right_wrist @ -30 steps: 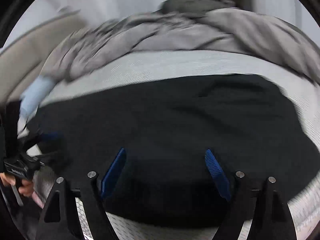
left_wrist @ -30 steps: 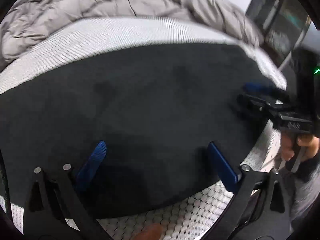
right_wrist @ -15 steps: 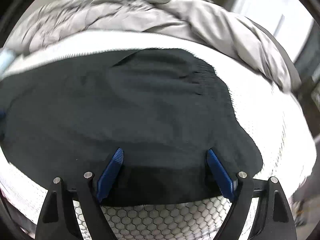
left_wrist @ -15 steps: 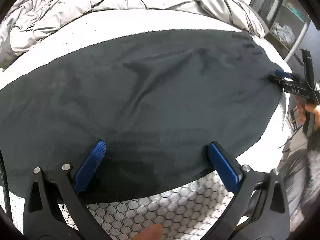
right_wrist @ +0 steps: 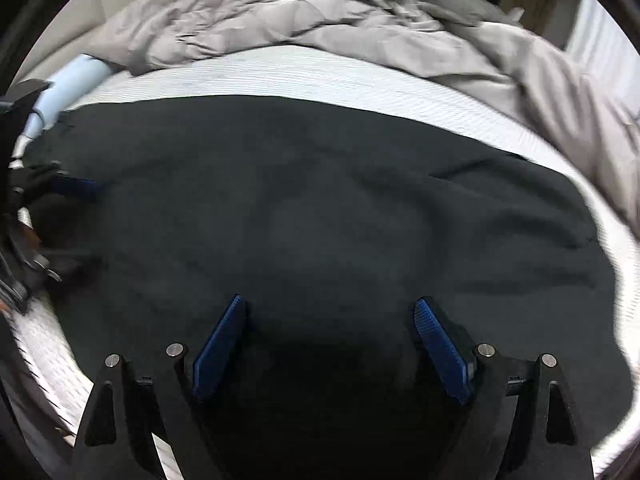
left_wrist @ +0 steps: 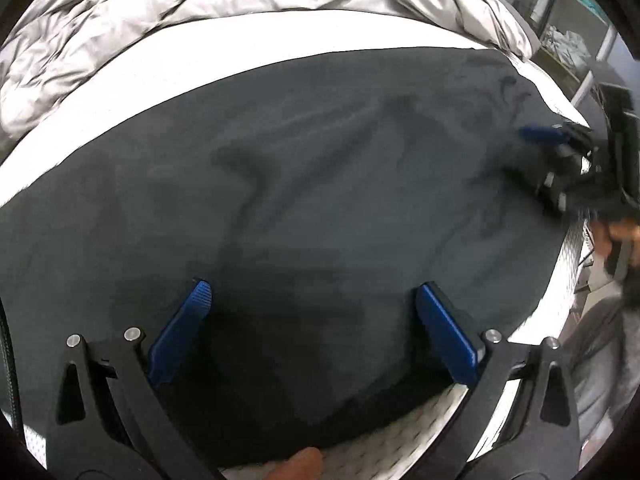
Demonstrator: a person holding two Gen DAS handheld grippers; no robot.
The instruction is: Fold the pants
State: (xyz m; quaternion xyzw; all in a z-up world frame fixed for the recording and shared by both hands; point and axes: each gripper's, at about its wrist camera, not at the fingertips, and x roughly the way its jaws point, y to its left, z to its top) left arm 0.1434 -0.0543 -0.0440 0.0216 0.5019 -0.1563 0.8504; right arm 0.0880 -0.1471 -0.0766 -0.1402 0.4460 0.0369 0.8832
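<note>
The left gripper (left_wrist: 308, 320) is hanging with its blue pads spread wide above the near edge of the black pants (left_wrist: 300, 200), nothing between its jaws, and the right gripper (right_wrist: 328, 336) is hovering the same way over the other end of the garment, its jaws having just been opening and likewise empty. Each gripper is showing at the edge of the other's view, poised beside the cloth. The pants are lying spread out as one broad dark sheet on the white mattress (right_wrist: 320, 76) of the bed, with soft ripples across the middle and no crisp crease that the views can confirm; how many layers are lying there is not possible to tell. Beyond them a rumpled grey duvet (right_wrist: 300, 12) is bunching up along the far side. Judging by this, the folding is looking early: the garment seems laid out and roughly smoothed, while grasping an edge and folding it over are still remaining.
</note>
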